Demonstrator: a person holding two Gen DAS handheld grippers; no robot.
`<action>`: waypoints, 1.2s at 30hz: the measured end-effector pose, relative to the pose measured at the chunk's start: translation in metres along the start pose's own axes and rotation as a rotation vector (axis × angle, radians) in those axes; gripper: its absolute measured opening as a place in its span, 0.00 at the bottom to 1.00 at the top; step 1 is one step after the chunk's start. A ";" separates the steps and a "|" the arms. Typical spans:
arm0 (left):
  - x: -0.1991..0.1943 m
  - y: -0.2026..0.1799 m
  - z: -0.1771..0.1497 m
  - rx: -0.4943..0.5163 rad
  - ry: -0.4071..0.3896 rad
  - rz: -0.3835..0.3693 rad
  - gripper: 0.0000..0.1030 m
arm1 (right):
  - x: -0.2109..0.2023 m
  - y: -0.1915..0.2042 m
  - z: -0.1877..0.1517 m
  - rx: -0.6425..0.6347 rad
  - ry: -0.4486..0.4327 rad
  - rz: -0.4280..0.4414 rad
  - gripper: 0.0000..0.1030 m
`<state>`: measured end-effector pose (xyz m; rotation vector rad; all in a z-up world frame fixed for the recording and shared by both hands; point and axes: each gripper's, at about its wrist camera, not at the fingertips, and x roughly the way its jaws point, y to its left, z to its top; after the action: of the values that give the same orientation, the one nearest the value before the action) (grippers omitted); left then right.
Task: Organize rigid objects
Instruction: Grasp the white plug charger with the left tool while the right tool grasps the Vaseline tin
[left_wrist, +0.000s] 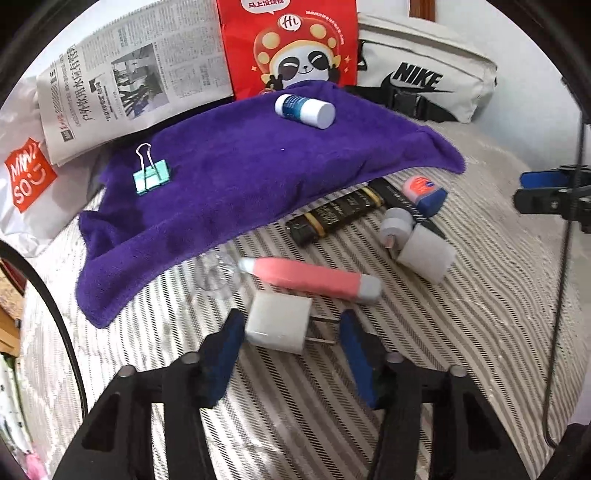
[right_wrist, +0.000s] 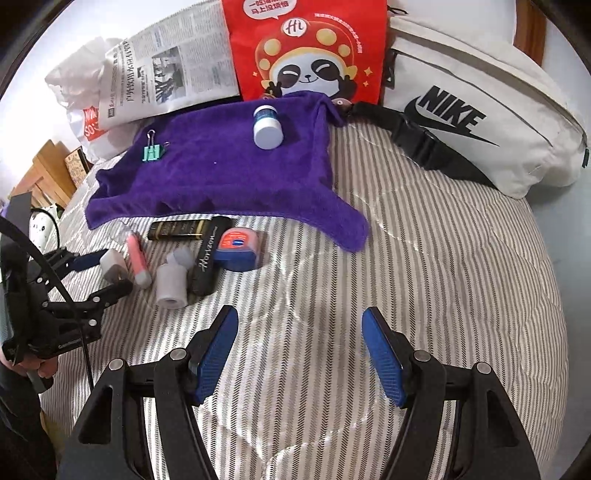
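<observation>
A purple towel (left_wrist: 236, 177) lies on the striped bed and holds a teal binder clip (left_wrist: 151, 177) and a white bottle with a blue label (left_wrist: 304, 110). In front of it lie a pink tube (left_wrist: 310, 278), a black and gold tube (left_wrist: 336, 218), a pink and blue tin (left_wrist: 424, 194) and a grey bottle (left_wrist: 417, 245). My left gripper (left_wrist: 291, 328) is open with a white charger plug (left_wrist: 279, 326) between its fingers, its prongs pointing right. My right gripper (right_wrist: 299, 350) is open and empty above bare bedding; the towel (right_wrist: 229, 170) lies beyond it.
A newspaper (left_wrist: 129, 81), a red panda bag (left_wrist: 291, 48) and a white Nike bag (left_wrist: 424, 77) stand behind the towel. A Miniso bag (left_wrist: 26, 181) lies at the left. A black Horizon case (right_wrist: 205, 262) lies among the small items.
</observation>
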<state>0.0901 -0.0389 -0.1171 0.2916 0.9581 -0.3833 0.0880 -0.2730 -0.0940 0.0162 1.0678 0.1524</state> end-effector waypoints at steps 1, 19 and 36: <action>0.000 0.000 -0.001 0.001 -0.007 -0.004 0.43 | 0.002 0.000 0.000 0.002 0.004 -0.001 0.67; -0.016 0.056 -0.035 -0.214 -0.015 0.104 0.43 | 0.034 0.035 0.029 -0.011 -0.010 0.019 0.67; -0.014 0.061 -0.037 -0.254 -0.033 0.079 0.43 | 0.063 0.038 0.030 -0.052 0.002 -0.020 0.54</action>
<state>0.0833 0.0335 -0.1211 0.0909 0.9481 -0.1904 0.1392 -0.2253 -0.1308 -0.0414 1.0659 0.1615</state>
